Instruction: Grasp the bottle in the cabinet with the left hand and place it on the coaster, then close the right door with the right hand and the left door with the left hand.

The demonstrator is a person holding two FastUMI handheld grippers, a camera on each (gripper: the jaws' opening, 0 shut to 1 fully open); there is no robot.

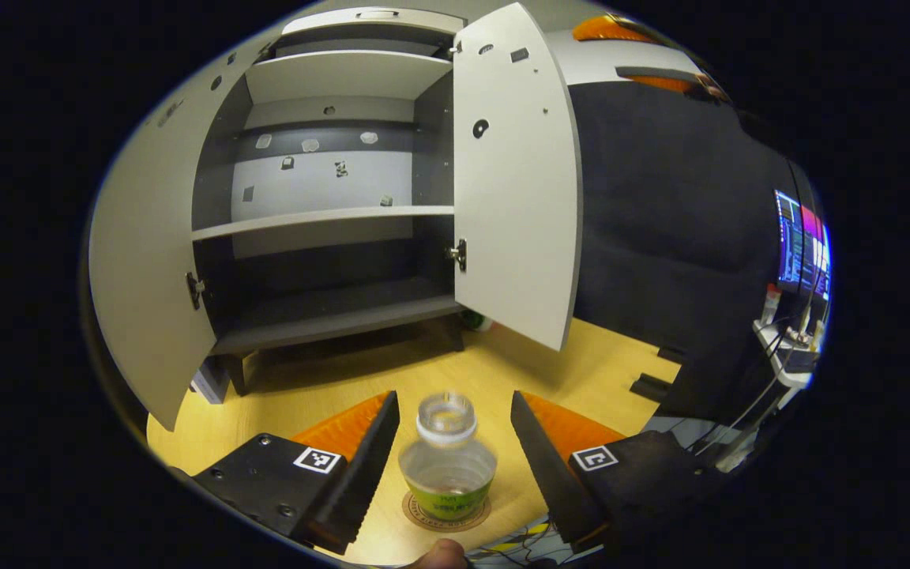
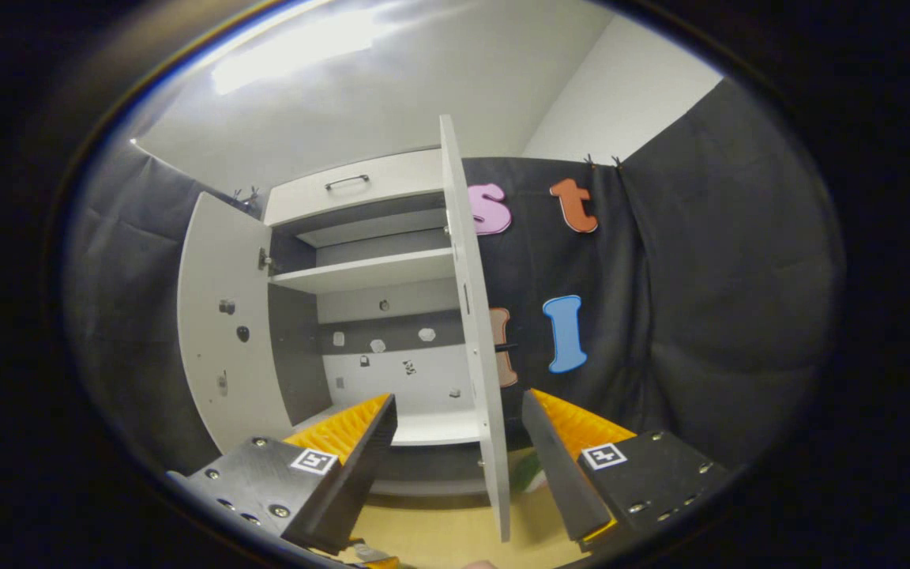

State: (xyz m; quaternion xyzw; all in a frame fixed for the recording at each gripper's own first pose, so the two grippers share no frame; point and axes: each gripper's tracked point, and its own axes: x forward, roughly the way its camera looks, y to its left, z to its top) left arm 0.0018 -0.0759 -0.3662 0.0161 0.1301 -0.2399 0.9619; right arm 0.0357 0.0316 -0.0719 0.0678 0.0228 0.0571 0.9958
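Bottle (image 1: 448,462) sits on coaster (image 1: 447,512) btwn my wide-open left gripper (image 1: 453,442) fingers; right gripper (image 2: 459,442) also wide, could clip right door (image 2: 477,348) edge-on & miss it.

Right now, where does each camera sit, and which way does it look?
Left gripper view: rides on the left claw, low over the table, facing the cabinet; its open fingers flank the bottle on the coaster.
Right gripper view: rides on the right claw, angled upward at the right door edge-on; fingers open.
Shared: cabinet, both open doors, table.
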